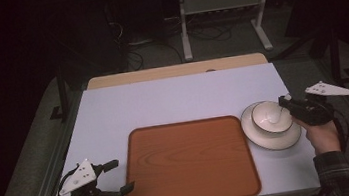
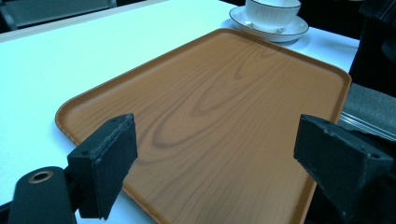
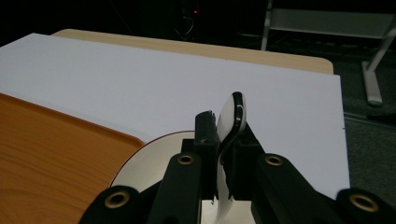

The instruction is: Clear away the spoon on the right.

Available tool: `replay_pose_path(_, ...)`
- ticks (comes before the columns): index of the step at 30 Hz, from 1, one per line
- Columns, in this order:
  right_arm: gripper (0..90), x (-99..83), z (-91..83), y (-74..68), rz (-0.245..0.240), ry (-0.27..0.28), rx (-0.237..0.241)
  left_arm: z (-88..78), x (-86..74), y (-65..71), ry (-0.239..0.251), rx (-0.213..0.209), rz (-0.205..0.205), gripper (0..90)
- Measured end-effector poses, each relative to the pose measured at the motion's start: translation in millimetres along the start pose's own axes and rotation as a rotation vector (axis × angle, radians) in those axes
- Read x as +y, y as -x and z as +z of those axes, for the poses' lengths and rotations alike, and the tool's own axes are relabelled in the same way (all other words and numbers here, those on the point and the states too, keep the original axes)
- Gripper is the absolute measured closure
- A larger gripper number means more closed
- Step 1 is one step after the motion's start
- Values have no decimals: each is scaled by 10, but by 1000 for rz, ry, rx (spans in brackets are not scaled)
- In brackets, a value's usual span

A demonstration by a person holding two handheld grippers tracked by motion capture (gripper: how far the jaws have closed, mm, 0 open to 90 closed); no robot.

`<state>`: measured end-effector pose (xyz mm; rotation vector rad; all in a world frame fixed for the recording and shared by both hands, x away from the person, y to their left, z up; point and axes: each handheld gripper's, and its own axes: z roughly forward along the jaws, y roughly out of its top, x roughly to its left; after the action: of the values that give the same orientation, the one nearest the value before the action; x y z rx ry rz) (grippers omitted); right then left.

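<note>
1. Nearest the high camera sat my left tool (image 1: 116, 175), at the tray's near left corner, its jaws wide apart with nothing between them.
2. Beyond those jaws, in the left gripper view, the wood-grain tray (image 2: 219, 116) lay flat on the white counter (image 2: 60, 70), bare of any load.
3. Just past the tray's far right corner stood a white plate (image 1: 288, 139) with a white bowl (image 1: 268, 116) resting in it; I could not tell whether the plate touched the tray's rim.
4. My right tool (image 1: 284, 103) reached in from the side of the plate away from the tray and met the bowl at its rim.
5. In the right gripper view my right tool (image 3: 223, 140) had its jaws closed on the bowl's rim (image 3: 233, 116), a thin white wall with a dark edge line pinched upright between the pads.
6. Below that grip the plate (image 3: 149, 163) showed pale beside the tray's rounded corner (image 3: 70, 154).
</note>
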<state>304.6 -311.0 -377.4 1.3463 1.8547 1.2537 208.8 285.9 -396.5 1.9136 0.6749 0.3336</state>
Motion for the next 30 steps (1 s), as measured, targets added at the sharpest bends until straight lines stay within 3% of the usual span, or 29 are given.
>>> replay_pose_path(19,836,246,-181,-150,-83,28,42,-4,0,-1,2,0,2,131)
replay_pose_path(30,837,381,-268,-351,-124,41,135,-7,-1,-1,3,-1,3,130)
